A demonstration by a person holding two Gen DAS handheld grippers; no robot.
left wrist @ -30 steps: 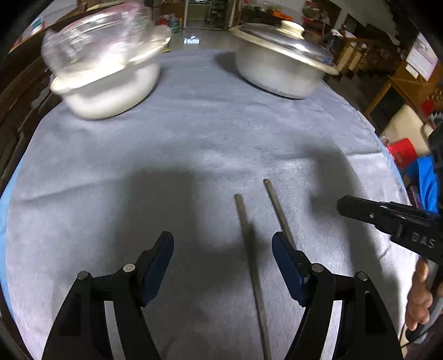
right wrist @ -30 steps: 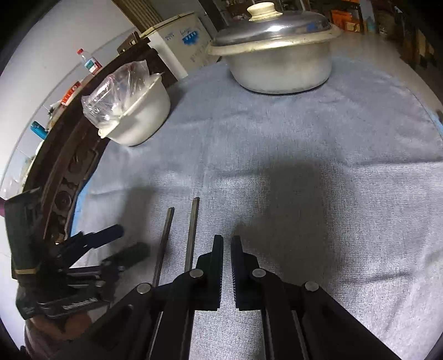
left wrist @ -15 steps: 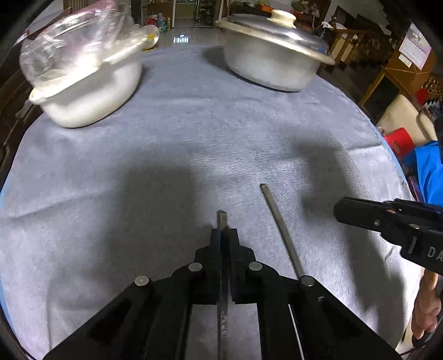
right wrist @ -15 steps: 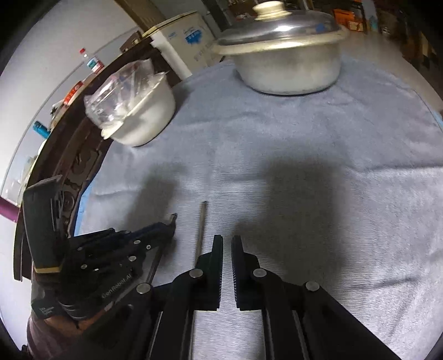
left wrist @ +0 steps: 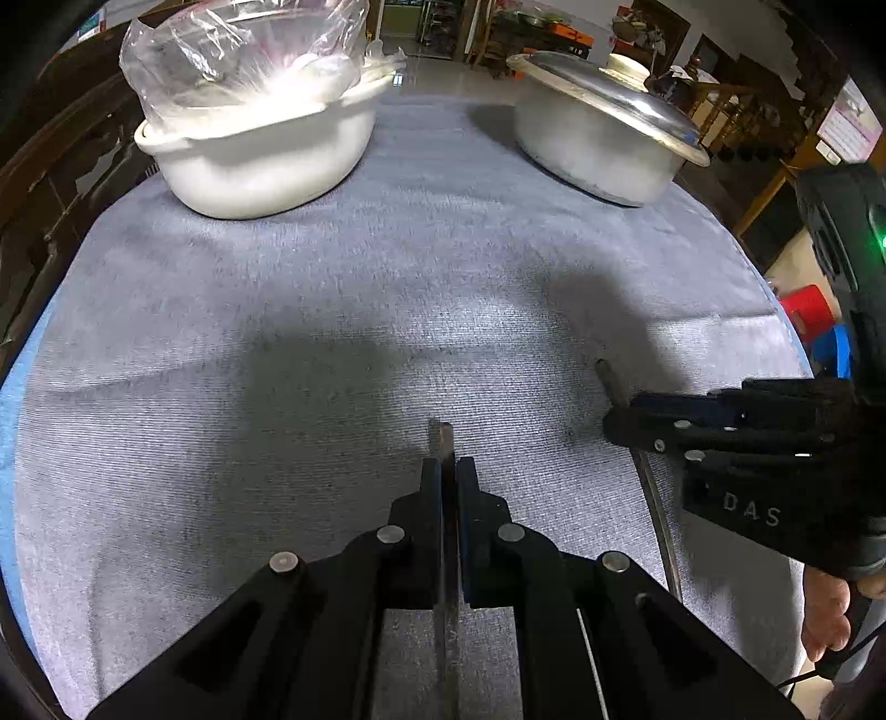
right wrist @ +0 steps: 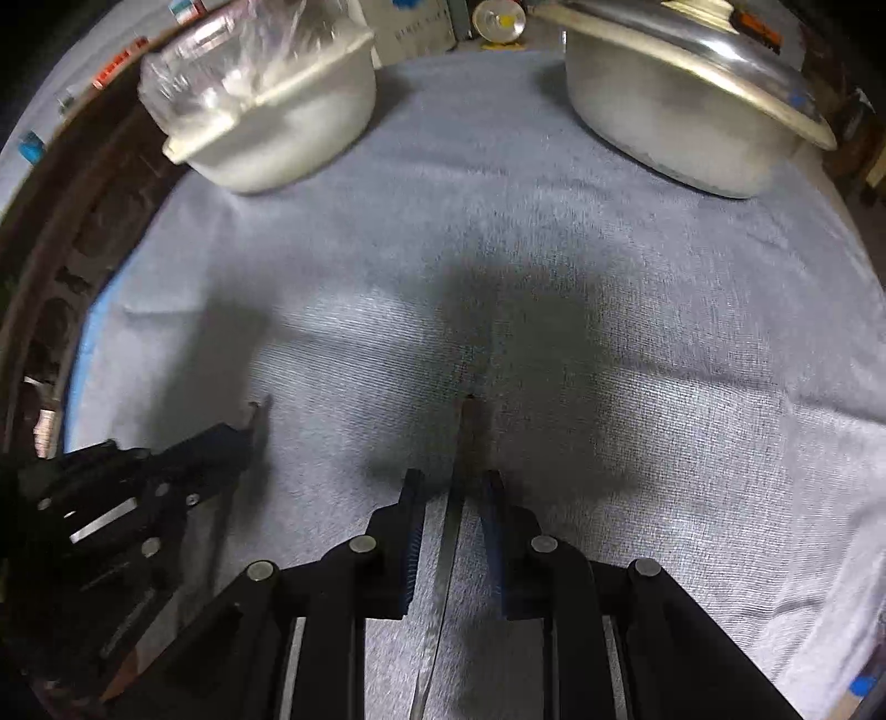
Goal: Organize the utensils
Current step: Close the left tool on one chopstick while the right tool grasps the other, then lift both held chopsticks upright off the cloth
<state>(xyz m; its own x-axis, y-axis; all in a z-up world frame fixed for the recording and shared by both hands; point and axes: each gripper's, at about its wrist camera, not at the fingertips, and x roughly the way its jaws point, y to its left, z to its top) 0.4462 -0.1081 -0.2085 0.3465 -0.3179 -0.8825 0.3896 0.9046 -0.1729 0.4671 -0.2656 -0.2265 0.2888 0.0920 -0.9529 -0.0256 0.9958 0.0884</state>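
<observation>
A grey cloth (left wrist: 332,310) with a fine ribbed weave covers the desk, matt and slightly fuzzy. The two chopsticks, (left wrist: 441,437) and (right wrist: 470,432), look like dull brushed metal. The lidded pot (left wrist: 598,149) is matt aluminium under a shinier lid (left wrist: 609,99). The white bowl (left wrist: 260,160) is smooth and glossy, holding crinkled clear plastic (left wrist: 232,50). The gripper fingers (left wrist: 429,487) are matt black plastic.

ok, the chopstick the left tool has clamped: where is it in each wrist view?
Left wrist: bottom centre, clamped chopstick poking past the shut left tool.
Right wrist: lower left, only its tip shows beyond that tool.
Shared landmark: lidded metal pot, top right in both.
</observation>
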